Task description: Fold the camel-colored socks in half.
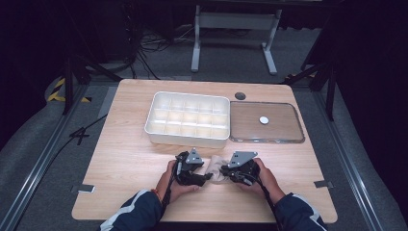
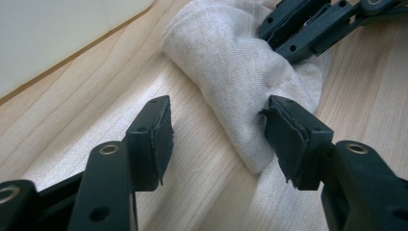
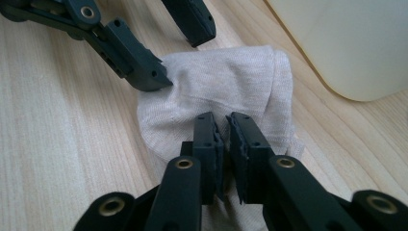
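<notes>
Mid-fold on the cloth (image 3: pixel 216 96) – right tongs (image 3: pixel 226 127) pinching it.
Left tongs (image 2: pixel 216 132) spread, one pad touching cloth – next: regrip w/ left, fold over.

Bare table (image 1: pixel 120 159) lies open at nine o'clock of the left gripper (image 1: pixel 208 177) and at three o'clock of the right gripper (image 1: pixel 222 172). Between the two grippers the passage is taken up by a bunched cloth (image 1: pixel 216 168). At twelve o'clock, a white compartment box (image 1: pixel 187 139) blocks forward travel; a bare strip of wood separates it from the grippers. At one to two o'clock lies a flat clear lid (image 1: pixel 293 137).
</notes>
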